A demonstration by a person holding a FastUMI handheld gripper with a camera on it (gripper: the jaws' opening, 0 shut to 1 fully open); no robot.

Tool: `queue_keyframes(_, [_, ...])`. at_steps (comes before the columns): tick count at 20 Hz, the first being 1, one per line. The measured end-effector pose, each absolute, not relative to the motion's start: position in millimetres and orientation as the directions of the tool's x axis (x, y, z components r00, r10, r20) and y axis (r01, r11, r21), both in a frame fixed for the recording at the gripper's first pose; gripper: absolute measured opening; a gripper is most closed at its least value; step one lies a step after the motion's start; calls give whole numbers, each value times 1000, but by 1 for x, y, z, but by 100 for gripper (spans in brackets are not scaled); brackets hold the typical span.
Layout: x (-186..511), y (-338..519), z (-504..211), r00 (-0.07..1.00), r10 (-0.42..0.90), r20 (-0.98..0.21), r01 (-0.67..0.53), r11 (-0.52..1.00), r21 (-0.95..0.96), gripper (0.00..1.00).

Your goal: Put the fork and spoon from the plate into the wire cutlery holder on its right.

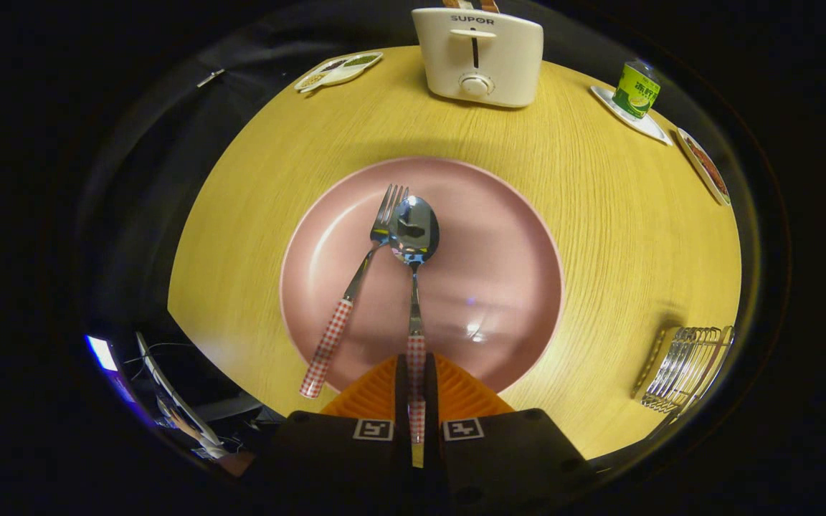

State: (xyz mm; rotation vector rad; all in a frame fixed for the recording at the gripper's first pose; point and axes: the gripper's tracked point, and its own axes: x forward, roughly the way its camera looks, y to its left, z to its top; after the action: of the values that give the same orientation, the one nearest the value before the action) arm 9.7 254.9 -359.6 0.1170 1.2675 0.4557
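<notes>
Steel spoon with red-checked handle (414, 287) lay on round pink plate (499, 287); hand-held gripper (416, 387) clamped on handle end. Judged light, stiff, slippery; bowl-heavy, likely to pivot.

Gripper (416, 376): low, pointing forward, level.
Fingers (401, 387): nearly closed, pressing from both sides on spoon handle (416, 358).
Grip place: checkered end of handle.

A white toaster (477, 57) stands top centre on the wooden table (621, 236). A green can (636, 89) sits on a tray (632, 115) upper right; a dish (338, 70) upper left.
</notes>
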Motion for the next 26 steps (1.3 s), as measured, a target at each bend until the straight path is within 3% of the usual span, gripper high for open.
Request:
queue_keyframes(6, [14, 224, -300, 317, 512, -798, -334, 848, 411, 10])
queue_keyframes(13, [-5, 103, -243, 395, 458, -796, -389, 869, 307, 10])
queue_keyframes(16, [-16, 34, -239, 404, 361, -841, -381, 902, 204, 10])
queue_keyframes(20, [-35, -27, -250, 327, 287, -900, -364, 917, 160, 10])
queue_keyframes(26, [-61, -76, -278, 117, 215, -970, -348, 923, 163, 10])
